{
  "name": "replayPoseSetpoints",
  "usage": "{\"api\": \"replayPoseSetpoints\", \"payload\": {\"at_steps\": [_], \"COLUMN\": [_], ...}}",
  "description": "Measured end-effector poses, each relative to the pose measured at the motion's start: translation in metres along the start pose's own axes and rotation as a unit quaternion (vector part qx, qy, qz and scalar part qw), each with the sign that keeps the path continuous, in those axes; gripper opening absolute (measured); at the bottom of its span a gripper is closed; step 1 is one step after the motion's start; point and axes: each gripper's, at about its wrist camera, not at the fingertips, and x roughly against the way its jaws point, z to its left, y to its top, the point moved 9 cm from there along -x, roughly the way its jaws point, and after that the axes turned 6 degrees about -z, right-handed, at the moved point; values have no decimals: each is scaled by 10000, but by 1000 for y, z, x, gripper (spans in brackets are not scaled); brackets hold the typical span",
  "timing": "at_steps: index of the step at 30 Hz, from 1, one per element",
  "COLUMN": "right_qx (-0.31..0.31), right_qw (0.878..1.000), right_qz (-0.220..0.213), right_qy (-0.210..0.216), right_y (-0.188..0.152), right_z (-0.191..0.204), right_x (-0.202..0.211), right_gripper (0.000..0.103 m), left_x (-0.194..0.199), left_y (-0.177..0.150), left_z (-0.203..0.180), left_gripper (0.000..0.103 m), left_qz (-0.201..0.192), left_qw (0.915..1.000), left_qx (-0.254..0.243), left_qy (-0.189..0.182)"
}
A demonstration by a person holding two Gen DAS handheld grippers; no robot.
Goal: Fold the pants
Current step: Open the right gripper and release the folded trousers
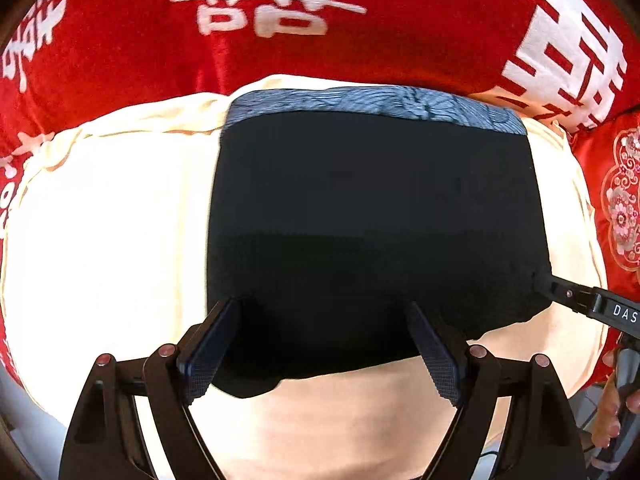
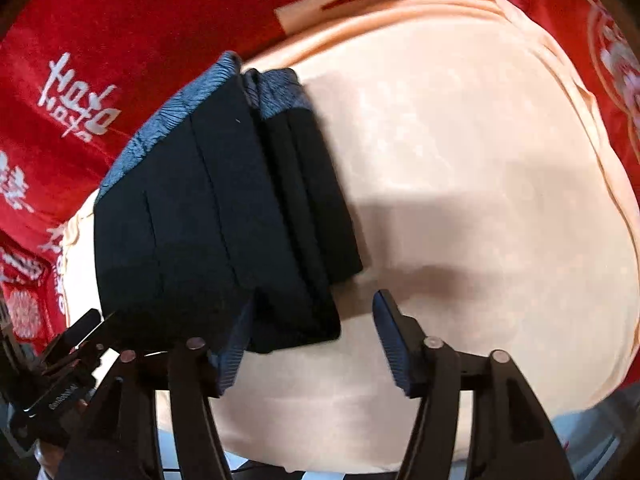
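The black pants (image 1: 376, 220) lie folded into a compact rectangle on a cream cloth (image 1: 108, 240), with a grey patterned waistband (image 1: 376, 102) at the far edge. My left gripper (image 1: 324, 336) is open at the near edge of the pants, holding nothing. In the right wrist view the folded pants (image 2: 216, 216) show stacked layers at the left. My right gripper (image 2: 316, 332) is open at their near right corner, its left finger beside the fold, holding nothing. The right gripper also shows in the left wrist view (image 1: 548, 284) at the pants' right edge.
A red blanket with white characters (image 1: 320, 20) surrounds the cream cloth (image 2: 480, 200). A red patterned cushion (image 1: 620, 200) sits at the right. The left gripper's body (image 2: 60, 364) is at the lower left of the right wrist view.
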Motion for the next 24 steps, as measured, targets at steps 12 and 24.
{"api": "replayPoseSetpoints", "payload": {"at_steps": [12,24], "right_qx": [-72,-34], "right_qw": [9969,9985], "right_qz": [-265,-223], "right_qy": [-731,-507], "right_y": [-36,-64], "right_z": [11,33], "right_x": [24,24], "right_gripper": [70,70], "left_x": [15,12], "left_y": [-6,-17], "left_z": [41,77], "left_gripper": [87,87], "left_qz": [51,168], "left_qw": [9999,9997], "left_qx": [-127,-68], "left_qy": [58,139]}}
